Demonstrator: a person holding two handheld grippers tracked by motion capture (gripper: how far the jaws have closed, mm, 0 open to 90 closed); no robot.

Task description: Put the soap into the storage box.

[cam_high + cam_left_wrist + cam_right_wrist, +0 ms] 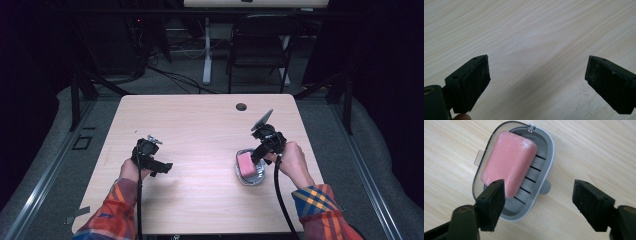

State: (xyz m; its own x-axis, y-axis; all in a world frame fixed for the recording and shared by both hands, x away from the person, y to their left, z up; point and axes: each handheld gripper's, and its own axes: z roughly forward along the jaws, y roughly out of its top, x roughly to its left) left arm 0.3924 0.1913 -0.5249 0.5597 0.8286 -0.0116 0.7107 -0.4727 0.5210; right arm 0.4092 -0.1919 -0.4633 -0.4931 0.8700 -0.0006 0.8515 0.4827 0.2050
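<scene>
A pink soap bar [509,162] lies in a grey slotted soap dish [549,150] on the light wooden table. A clear lid hinged at the dish's far end is swung out to one side. In the high view the soap [245,163] and dish [251,178] sit at the table's right. My right gripper [539,197] hovers just above the dish's near end, open, with its pads touching nothing. It shows in the high view too [257,156]. My left gripper [537,75] is open over bare wood, at the table's left [162,167].
The table [200,130] has a round cable hole [241,106] near its far edge. A black chair [260,45] and a desk leg stand beyond it on the floor. Wide bare wood lies between the two grippers.
</scene>
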